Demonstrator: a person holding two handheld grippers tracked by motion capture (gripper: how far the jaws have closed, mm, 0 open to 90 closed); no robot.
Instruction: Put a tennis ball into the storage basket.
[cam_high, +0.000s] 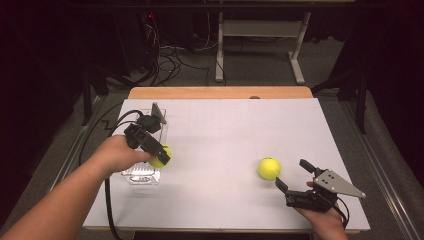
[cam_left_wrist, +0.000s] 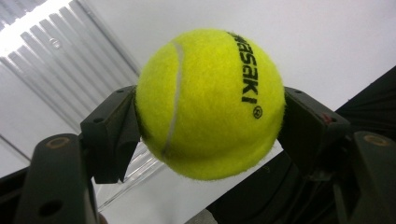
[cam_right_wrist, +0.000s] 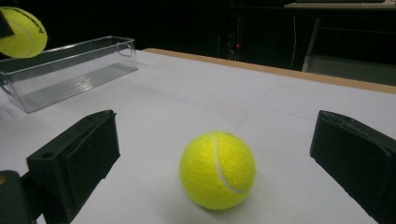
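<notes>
My left gripper (cam_high: 159, 156) is shut on a yellow tennis ball (cam_left_wrist: 210, 102), both pads pressing its sides, and holds it in the air at the right edge of a clear plastic bin (cam_high: 142, 175). That held ball (cam_right_wrist: 21, 30) hangs above the bin (cam_right_wrist: 70, 74) in the right gripper view. A second tennis ball (cam_high: 269, 168) lies on the white table sheet (cam_high: 225, 130) at the right. My right gripper (cam_high: 295, 175) stands open just behind it, and the ball (cam_right_wrist: 217, 170) sits a little ahead of the gap between the two wide-apart jaws, touching neither.
The bin's ribbed floor (cam_left_wrist: 56, 70) shows under the held ball. A wooden table edge (cam_high: 220, 92) runs along the far side. Beyond it are table legs (cam_high: 297, 55) and cables (cam_high: 165, 60) on the dark floor.
</notes>
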